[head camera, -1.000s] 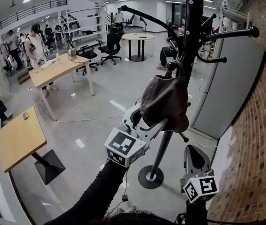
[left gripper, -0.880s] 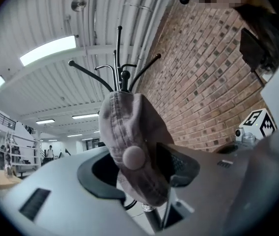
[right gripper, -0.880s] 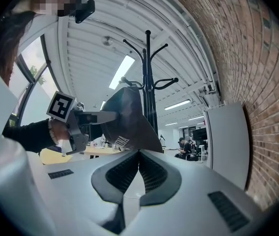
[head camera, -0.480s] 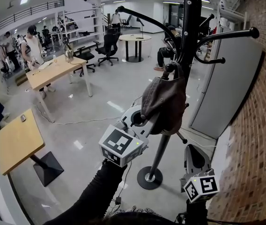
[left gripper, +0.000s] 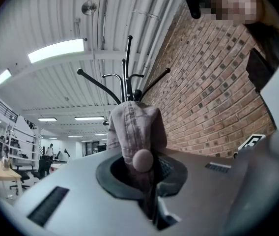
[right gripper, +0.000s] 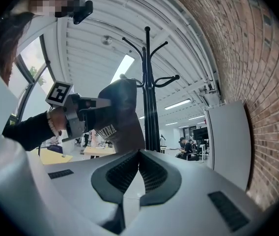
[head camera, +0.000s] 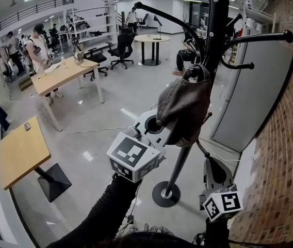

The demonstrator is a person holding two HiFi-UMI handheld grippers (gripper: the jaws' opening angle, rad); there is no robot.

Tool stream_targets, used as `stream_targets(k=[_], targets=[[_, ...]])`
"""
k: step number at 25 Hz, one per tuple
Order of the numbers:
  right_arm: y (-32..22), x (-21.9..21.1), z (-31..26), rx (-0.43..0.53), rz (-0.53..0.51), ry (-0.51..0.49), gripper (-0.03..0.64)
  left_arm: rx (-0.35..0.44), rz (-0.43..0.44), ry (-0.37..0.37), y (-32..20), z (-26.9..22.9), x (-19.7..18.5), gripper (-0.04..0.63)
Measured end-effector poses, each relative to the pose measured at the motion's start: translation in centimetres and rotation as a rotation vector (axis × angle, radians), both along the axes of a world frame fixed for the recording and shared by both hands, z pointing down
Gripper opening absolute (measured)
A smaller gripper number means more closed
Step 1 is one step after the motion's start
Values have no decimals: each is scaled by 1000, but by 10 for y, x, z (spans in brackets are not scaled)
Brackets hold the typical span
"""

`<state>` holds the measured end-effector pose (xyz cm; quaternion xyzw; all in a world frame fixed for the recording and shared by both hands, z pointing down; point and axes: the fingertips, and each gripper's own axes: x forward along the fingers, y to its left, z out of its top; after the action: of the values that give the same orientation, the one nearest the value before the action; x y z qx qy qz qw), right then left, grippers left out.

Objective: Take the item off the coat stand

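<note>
A brown cap (head camera: pixel 185 105) hangs on a lower hook of the black coat stand (head camera: pixel 216 30). My left gripper (head camera: pixel 164 130) reaches up from below and is shut on the cap's lower edge. In the left gripper view the cap's fabric (left gripper: pixel 134 127) is pinched between the jaws of that gripper (left gripper: pixel 147 176), with the stand's hooks (left gripper: pixel 127 68) behind it. My right gripper (head camera: pixel 213 165) hangs low beside the stand's pole, shut and with nothing in it. The right gripper view looks up past its closed jaws (right gripper: pixel 138 161) at the cap (right gripper: pixel 120 117) and the stand (right gripper: pixel 149 92).
A brick wall (head camera: pixel 286 138) runs close on the right, with a grey panel (head camera: pixel 249 102) behind the stand. The stand's round base (head camera: pixel 165 194) rests on the floor. Wooden tables (head camera: pixel 20 151) stand at the left, with people and office chairs further back.
The left jaws were open around the cap's lower edge and have shut on it. The cap has tipped up a little. The right gripper has stayed put.
</note>
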<state>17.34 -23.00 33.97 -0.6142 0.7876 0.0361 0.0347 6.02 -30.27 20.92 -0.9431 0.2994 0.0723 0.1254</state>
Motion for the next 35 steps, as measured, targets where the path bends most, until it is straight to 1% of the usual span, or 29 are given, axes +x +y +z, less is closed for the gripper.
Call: stream_targets(k=[3, 7, 10, 13, 15, 17, 20, 23, 25, 27, 30, 35], targets=[[0, -3, 0, 0, -6, 1, 9, 14, 1, 21, 6, -13, -7, 15], [-2, -5, -1, 5, -15, 1, 9, 23, -14, 69, 12, -29, -16, 15], [-2, -7, -3, 8, -22, 4, 9, 39, -14, 74, 16, -36, -20, 15], [-2, -11, -4, 10, -29, 4, 9, 43, -13, 85, 13, -22, -32, 15], [-3, -13, -5, 9, -35, 4, 9, 58, -30, 75, 14, -20, -41, 15], [-4, -15, -4, 6, -43, 3, 9, 73, -48, 76, 21, -32, -47, 15], [-6, -21, -3, 7, -59, 2, 9, 65, -75, 76, 36, -40, -60, 15], [-9, -26, -1, 5, -72, 1, 9, 31, -124, 62, 36, -17, -84, 15], [-10, -29, 0, 3, -78, 0, 9, 12, -130, 62, 29, 5, -94, 15], [-10, -33, 2, 1, -85, 0, 9, 16, -123, 50, 25, 26, -99, 15], [-11, -40, 3, 0, -98, 2, 9, 23, -124, 15, 25, 47, -96, 15], [-10, -45, 6, -3, -101, 10, 9, -57, -178, -12, 23, 80, -79, 15]])
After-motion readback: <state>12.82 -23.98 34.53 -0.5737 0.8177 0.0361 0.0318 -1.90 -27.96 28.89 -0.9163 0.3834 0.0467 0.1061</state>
